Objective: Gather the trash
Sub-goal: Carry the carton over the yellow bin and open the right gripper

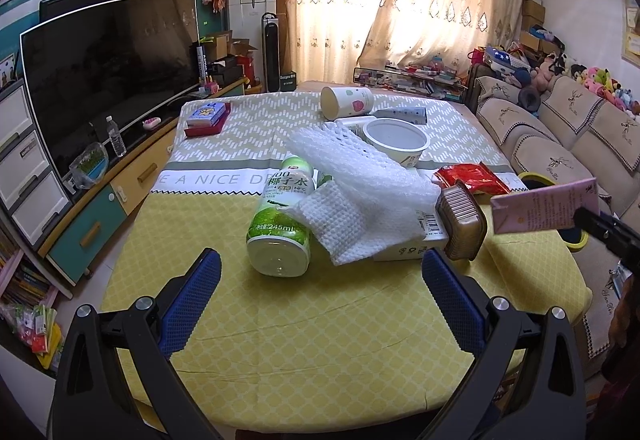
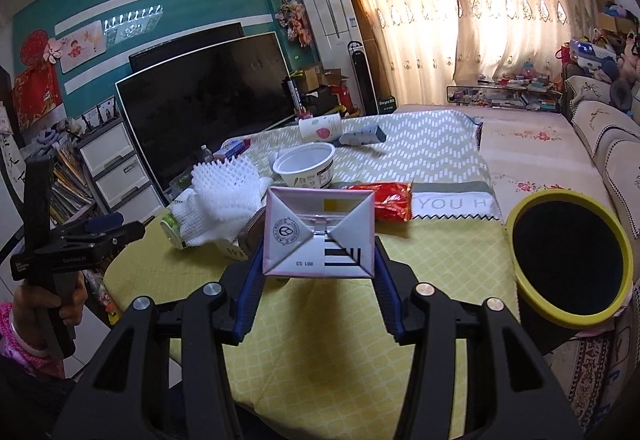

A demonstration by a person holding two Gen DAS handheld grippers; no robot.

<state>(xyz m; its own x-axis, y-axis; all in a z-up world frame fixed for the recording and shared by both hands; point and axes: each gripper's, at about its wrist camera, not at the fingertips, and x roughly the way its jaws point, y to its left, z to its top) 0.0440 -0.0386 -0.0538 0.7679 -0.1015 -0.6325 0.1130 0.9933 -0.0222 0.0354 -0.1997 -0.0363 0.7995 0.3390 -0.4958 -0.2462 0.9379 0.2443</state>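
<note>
My right gripper (image 2: 319, 260) is shut on a pink milk carton (image 2: 319, 234) and holds it above the table, left of a yellow-rimmed bin (image 2: 570, 260). The carton (image 1: 544, 206) and the bin rim (image 1: 532, 176) also show at the right of the left wrist view. My left gripper (image 1: 320, 260) is open and empty, just short of a green coconut-water bottle (image 1: 280, 228) lying on its side. White foam wrap (image 1: 360, 180) lies over the bottle and a white box (image 1: 416, 244). A brown plastic tray (image 1: 462, 218), a red wrapper (image 1: 472, 178) and a white bowl (image 1: 396, 142) lie beyond.
The table has a yellow cloth (image 1: 300, 328). A tipped paper cup (image 1: 346, 100) and a red box (image 1: 208, 118) sit at the far end. A TV (image 1: 108, 76) on a cabinet stands left, a sofa (image 1: 560, 144) right.
</note>
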